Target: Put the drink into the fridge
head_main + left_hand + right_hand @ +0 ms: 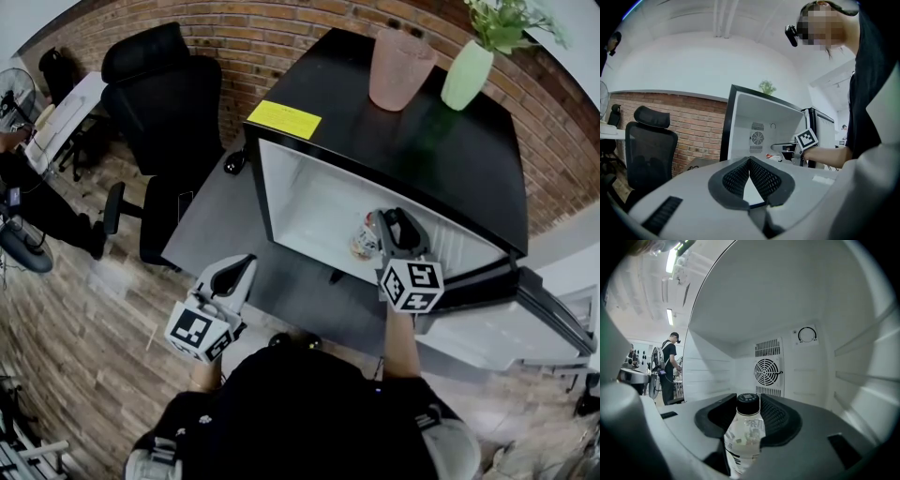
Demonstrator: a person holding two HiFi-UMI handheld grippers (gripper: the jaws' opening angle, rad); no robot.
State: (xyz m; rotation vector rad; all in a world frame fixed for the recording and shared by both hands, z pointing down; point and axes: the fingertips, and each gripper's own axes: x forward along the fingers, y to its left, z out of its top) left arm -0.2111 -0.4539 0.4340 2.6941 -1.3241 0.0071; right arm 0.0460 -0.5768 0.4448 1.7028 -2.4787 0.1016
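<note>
My right gripper [749, 398] clamps the pale, black-capped drink bottle [743, 439] inside the smooth white fridge [811, 310]. My mesh-padded left gripper [750, 160] is closed and empty.

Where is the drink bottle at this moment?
In the right gripper view, the bottle sits between the jaws of the right tool, inside the open fridge, in front of its back-wall fan.

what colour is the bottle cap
The bottle cap is black; clearest in the right gripper view.
</note>
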